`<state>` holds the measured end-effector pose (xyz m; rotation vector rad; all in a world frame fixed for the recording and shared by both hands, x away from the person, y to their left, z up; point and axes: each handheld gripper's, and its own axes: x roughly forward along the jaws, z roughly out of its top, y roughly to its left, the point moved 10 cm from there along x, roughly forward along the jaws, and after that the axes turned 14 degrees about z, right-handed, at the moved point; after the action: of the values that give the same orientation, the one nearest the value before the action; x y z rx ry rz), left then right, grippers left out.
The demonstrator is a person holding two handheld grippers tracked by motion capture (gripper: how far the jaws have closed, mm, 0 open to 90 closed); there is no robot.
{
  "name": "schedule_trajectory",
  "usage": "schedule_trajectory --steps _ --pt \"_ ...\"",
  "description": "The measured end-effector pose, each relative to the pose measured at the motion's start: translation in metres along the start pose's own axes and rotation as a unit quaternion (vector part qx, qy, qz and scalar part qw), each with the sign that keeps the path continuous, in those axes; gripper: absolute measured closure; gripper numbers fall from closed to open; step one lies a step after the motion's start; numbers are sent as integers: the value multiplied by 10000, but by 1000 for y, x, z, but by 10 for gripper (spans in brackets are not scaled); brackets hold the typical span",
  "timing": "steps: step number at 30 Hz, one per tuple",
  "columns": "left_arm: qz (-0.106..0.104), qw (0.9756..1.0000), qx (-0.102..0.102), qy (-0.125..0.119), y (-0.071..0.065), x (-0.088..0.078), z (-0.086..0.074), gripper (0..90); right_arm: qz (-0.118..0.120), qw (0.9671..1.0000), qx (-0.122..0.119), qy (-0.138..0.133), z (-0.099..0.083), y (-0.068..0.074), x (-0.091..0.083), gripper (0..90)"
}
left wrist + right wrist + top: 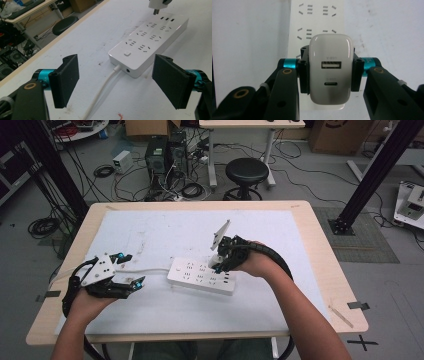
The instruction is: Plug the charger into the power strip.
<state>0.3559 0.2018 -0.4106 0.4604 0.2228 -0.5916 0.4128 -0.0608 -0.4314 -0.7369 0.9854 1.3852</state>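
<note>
Where cables litter the floor point(150, 185), a white-topped table point(150, 235) stands.

My right tool point(329, 72) has matt black plastic pads around a glossy white plastic charger point(331, 67). The smooth white plastic power strip point(147, 42) lies on my scuffed matt white worktop point(150, 235).

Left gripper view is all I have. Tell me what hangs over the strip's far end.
Observer: A white charger, pinched at its sides by the right gripper.
Operator: Give me its ports.
Observer: Two on its back face, a wide rectangular one above a small oval one.
Operator: Say whether it is plugged in.
Observer: No; its prongs hang above the power strip, clear of the sockets.
Operator: Report my own gripper from above.
Observer: The left gripper is open, beside the strip's cord, holding nothing.
</note>
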Motion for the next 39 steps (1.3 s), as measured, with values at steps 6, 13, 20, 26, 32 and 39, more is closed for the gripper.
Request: schedule_trajectory --steps 6,13,20,26,32,39 --pt "13 10000 -12 24 1 -1 -5 218 194 9984 -21 538 0 -4 11 631" --pt "37 10000 -27 69 2 -3 -11 218 292 9949 34 962 3 -9 17 630" --pt "56 9999 -60 102 5 -3 -15 218 353 9928 50 1143 3 -13 21 630" --pt "36 9999 -76 110 5 -3 -17 218 390 9913 139 1248 0 -15 26 631" --pt "41 9999 -57 120 4 -1 -16 218 410 9912 207 1242 0 -16 28 633" --pt "10 10000 -42 56 0 4 -10 218 331 9901 196 1347 -1 -16 37 632"
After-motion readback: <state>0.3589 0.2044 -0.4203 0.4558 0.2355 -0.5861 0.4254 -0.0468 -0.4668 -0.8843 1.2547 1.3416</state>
